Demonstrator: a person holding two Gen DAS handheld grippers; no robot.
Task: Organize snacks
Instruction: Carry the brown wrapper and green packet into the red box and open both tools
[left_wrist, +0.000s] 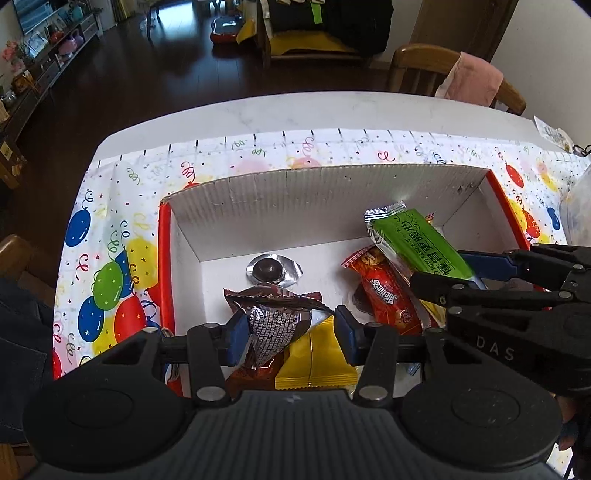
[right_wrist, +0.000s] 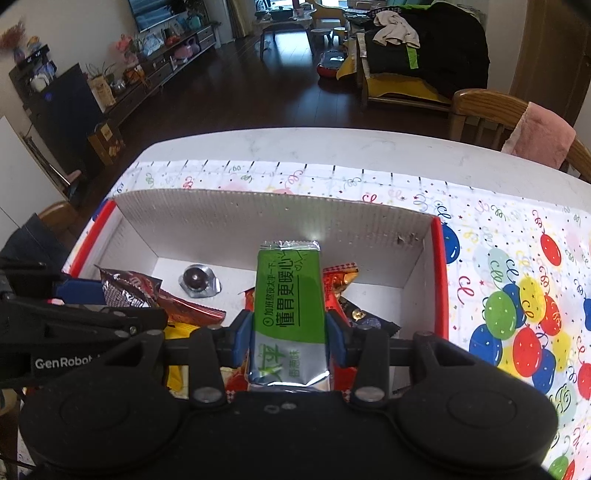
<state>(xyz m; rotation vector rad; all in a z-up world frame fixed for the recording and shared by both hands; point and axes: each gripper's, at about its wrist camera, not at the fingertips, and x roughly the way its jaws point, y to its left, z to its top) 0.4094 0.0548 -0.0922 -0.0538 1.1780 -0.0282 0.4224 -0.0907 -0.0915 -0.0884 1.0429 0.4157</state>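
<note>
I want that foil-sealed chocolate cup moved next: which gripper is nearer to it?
Left. The left gripper sits just short of the foil cup; the right gripper is farther off to its right.

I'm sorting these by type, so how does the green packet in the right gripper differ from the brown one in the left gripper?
The green packet is a flat, straight bar with silver ends; the brown packet is crumpled and wedge-shaped. The green packet points straight out between the right gripper's fingers, while the brown packet sits skewed in the left gripper. Both are sealed, clamped and held over the box.
</note>
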